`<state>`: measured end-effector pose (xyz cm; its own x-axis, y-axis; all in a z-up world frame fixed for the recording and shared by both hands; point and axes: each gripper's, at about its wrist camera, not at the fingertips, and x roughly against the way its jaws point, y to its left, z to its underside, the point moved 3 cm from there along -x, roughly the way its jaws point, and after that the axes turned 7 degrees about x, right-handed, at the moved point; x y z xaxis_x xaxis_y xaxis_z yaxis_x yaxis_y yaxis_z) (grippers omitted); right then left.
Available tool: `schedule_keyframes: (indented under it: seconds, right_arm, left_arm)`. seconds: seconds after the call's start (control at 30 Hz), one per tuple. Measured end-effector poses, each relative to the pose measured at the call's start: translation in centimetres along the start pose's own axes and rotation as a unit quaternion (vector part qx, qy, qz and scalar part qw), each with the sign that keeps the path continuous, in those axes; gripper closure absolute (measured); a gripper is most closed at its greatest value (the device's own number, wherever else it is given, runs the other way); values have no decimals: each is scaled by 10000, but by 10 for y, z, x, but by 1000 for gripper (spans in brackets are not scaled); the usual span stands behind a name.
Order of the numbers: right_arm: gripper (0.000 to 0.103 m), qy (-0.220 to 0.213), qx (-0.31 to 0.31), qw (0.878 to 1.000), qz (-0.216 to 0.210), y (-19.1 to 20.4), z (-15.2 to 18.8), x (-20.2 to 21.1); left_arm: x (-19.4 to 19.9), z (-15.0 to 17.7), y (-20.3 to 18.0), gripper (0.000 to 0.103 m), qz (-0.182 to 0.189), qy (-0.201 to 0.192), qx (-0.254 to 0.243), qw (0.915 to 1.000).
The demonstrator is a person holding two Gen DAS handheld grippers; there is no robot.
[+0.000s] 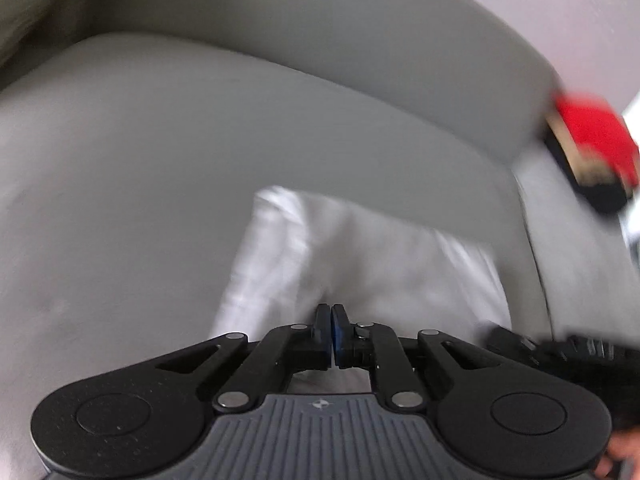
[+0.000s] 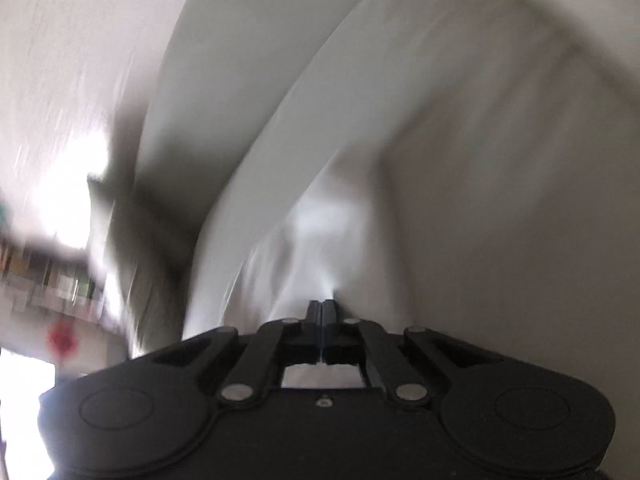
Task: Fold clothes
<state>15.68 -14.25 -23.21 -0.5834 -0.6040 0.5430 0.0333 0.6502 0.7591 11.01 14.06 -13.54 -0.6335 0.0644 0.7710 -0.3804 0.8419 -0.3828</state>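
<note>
A white garment (image 1: 352, 256) lies spread over the grey sofa seat (image 1: 140, 180), reaching from my left gripper toward the sofa's back. My left gripper (image 1: 332, 312) is shut on the garment's near edge, and the cloth puckers at its tips. The other gripper's black body (image 1: 560, 348) shows at the right edge of that view. In the blurred right wrist view, my right gripper (image 2: 322, 305) is shut on the same white garment (image 2: 312, 248), which bunches into a pinch just beyond the tips.
The grey sofa backrest (image 1: 320, 40) curves behind the seat, and its armrest (image 1: 580, 264) stands on the right. A red and black object (image 1: 596, 148) sits beyond the armrest. Blurred room clutter (image 2: 44, 272) shows at the left of the right wrist view.
</note>
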Motion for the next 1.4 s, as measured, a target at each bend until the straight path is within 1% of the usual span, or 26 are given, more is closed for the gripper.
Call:
schedule_keyframes:
  seconds: [0.07, 0.1, 0.13, 0.17, 0.23, 0.3, 0.33, 0.4, 0.47, 0.57, 0.67, 0.7, 0.73, 0.8, 0.83, 0.87, 0.9, 0.93, 0.97, 1.0, 1.03, 1.1, 1.17, 1.2, 1.23, 1.4]
  right_arm:
    - [103, -316, -64, 9991, 286, -12, -9, 11]
    - [103, -409, -93, 9983, 415, -14, -12, 17]
    - [101, -501, -122, 9972, 543, -17, -14, 23]
    - [99, -578, -121, 9967, 551, -16, -16, 28]
    - [98, -716, -89, 9964, 439, -10, -18, 38]
    - [98, -697, 6, 9974, 179, 4, -18, 34]
    - [98, -670, 61, 9977, 33, 12, -18, 31]
    - [98, -617, 169, 9976, -258, 27, -17, 24]
    - [98, -409, 344, 9977, -412, 41, -14, 8]
    - [98, -74, 543, 9972, -504, 52, -9, -24]
    - [98, 367, 257, 9975, -542, 40, -3, -62]
    - [103, 320, 122, 9981, -516, 34, -4, -68]
    - [103, 183, -19, 9987, -483, 28, -7, -70]
    - [103, -163, -220, 9992, -294, 16, -13, -71]
    - [103, -412, -239, 9988, -72, 11, -17, -67]
    - [103, -582, -222, 9981, 21, 7, -19, -64]
    - [103, -723, -173, 9971, 149, 5, -21, -60]
    - [103, -768, -70, 9967, 258, 7, -20, -54]
    - [103, -758, 59, 9966, 326, 12, -16, -45]
    - [103, -747, 188, 9962, 394, 16, -13, -37]
    - [103, -736, 317, 9957, 462, 21, -9, -29]
    - [103, -714, 575, 9940, 598, 30, -3, -13]
    - [95, -691, 833, 9914, 733, 39, 4, 3]
    - [95, -679, 962, 9898, 801, 44, 7, 11]
    - [95, -667, 1090, 9880, 868, 48, 10, 20]
    - [93, -606, 1728, 9757, 1201, 71, 27, 60]
  left_arm:
    - [10, -5, 13, 96, -605, -351, 64, 9975]
    - [16, -7, 16, 95, -750, -511, 47, 9959]
    - [23, -9, 19, 95, -731, -625, 14, 9954]
    - [31, -11, 18, 95, -602, -736, -62, 9954]
    - [45, -13, 11, 95, -255, -934, -301, 9948]
    - [50, -14, -9, 94, 269, -968, -739, 9922]
    - [48, -13, -20, 91, 493, -940, -954, 9898]
    - [34, -8, -42, 90, 918, -627, -1407, 9838]
    - [9, -2, -56, 90, 1142, -285, -1710, 9782]
    - [-27, 2, -59, 90, 1167, -61, -1811, 9765]
    - [-53, 0, -49, 89, 876, -147, -1559, 9838]
    - [-55, -5, -41, 89, 730, -215, -1327, 9882]
    - [-57, -10, -32, 92, 574, -291, -1058, 9923]
    - [-60, -20, -14, 92, 260, -442, -518, 9973]
    - [-60, -23, -8, 92, 51, -498, -389, 9980]
    - [-59, -25, -2, 91, -170, -549, -295, 9979]
    - [-56, -26, -1, 91, -414, -659, -323, 9964]
    - [-52, -25, 0, 92, -835, -772, -507, 9922]
    - [-49, -24, 0, 93, -1297, -881, -721, 9850]
    - [-46, -23, 0, 93, -1755, -987, -933, 9751]
    - [-41, -22, 3, 93, -1842, -962, -972, 9733]
    - [-26, -18, 6, 92, -1699, -826, -919, 9777]
    - [-9, -11, 3, 91, -1642, -759, -1035, 9780]
    - [-1, -7, -1, 88, -1611, -753, -1127, 9776]
    - [8, -1, -4, 85, -1548, -725, -1192, 9780]
    - [38, 20, -20, 84, -1128, -483, -1180, 9854]
